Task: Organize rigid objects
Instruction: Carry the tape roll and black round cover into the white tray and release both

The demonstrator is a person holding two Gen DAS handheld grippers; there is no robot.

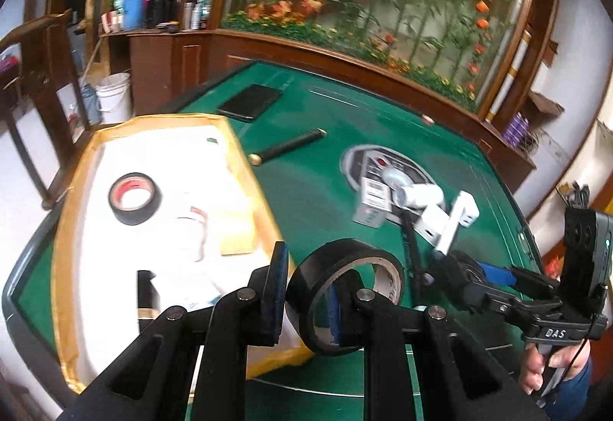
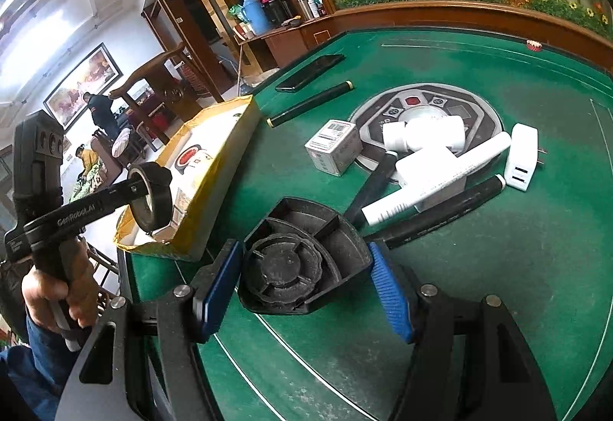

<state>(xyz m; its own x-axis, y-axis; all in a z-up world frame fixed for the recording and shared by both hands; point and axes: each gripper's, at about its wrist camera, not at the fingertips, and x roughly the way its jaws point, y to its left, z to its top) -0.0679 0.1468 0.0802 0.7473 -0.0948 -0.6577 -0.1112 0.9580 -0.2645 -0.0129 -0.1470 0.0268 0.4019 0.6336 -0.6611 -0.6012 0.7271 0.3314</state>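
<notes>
Left wrist view: the left gripper (image 1: 306, 290) pinches a black tape roll (image 1: 345, 294) just beside the box (image 1: 72, 229), which already holds another roll (image 1: 134, 199). The right gripper (image 2: 306, 290) clamps a black plastic part (image 2: 302, 256); white pieces (image 2: 433, 156) remain far right.

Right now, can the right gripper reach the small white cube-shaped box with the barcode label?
Probably not yet: the right gripper is closed around a black plastic holder, which lies between it and the white box. It should release that first.
</notes>
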